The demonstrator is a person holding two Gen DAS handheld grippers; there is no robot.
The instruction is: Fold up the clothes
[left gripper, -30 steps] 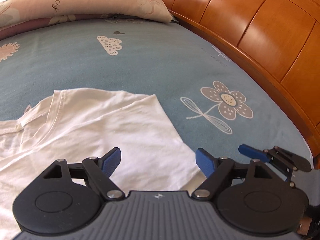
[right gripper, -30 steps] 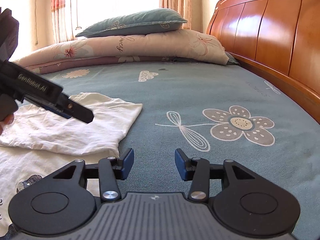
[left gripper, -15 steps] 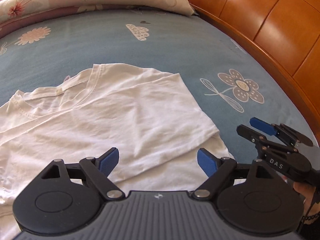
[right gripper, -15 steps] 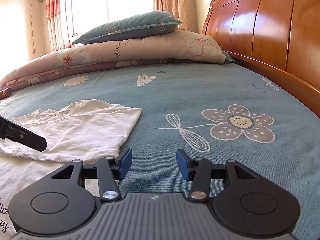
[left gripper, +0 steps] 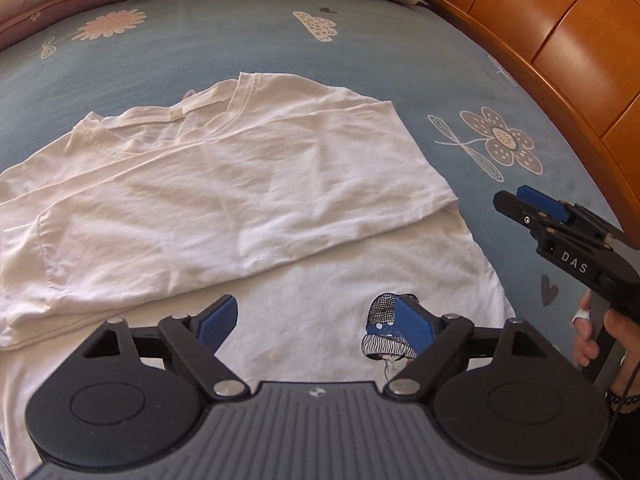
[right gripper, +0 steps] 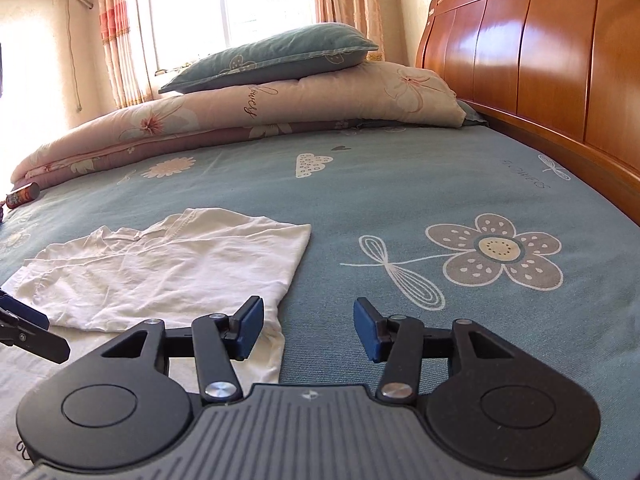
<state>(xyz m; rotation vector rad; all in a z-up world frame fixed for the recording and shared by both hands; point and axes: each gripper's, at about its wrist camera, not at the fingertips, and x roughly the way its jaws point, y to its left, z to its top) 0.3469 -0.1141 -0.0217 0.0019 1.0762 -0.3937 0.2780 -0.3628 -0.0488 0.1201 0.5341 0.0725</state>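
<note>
A wide bed point(right gripper: 400, 184) with a glossy orange-brown wooden headboard point(right gripper: 540, 64) carries everything here; its sheet is dusty blue cotton printed with grey flowers, dragonflies and clouds. A white cotton T-shirt point(left gripper: 224, 200) lies spread on the sheet, its top part folded down over the body, a small printed figure in a knitted hat showing below the fold. At the far edge rests a rolled pink floral quilt point(right gripper: 240, 112) with a blue-grey pillow point(right gripper: 272, 56) on top. Beside the quilt's end lies a small reddish cylinder point(right gripper: 22, 196), perhaps a can.
</note>
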